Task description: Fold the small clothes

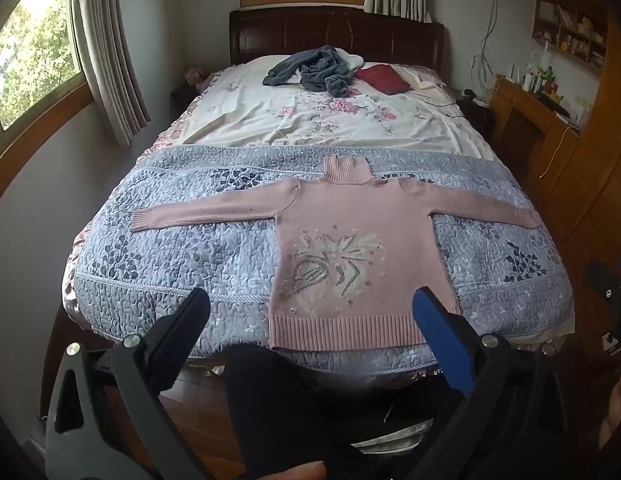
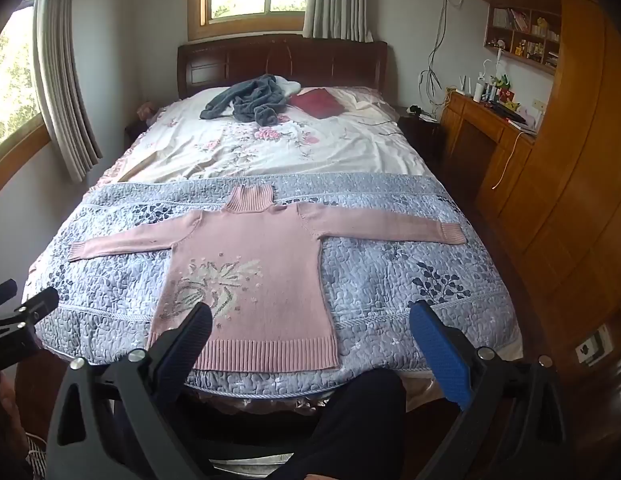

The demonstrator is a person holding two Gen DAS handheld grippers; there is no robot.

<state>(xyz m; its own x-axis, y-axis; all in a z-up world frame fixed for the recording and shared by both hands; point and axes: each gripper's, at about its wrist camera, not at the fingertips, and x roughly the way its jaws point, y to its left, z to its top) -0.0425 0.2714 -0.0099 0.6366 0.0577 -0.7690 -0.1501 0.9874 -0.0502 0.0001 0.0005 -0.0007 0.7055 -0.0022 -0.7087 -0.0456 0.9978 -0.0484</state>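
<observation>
pink sweater [image 1: 350,240] flat on quilt [image 1: 182,256], collar at 12 | left gripper [image 1: 310,308] jaws spread, empty | right gripper [image 2: 310,320] jaws spread, empty

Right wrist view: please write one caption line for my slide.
Open right gripper above a pink sweater spread flat, sleeves out, on a quilted bed.

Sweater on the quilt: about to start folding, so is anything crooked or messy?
The sweater lies flat, sleeves spread, hem straight. Only a grey garment sits crumpled near the headboard.
</observation>
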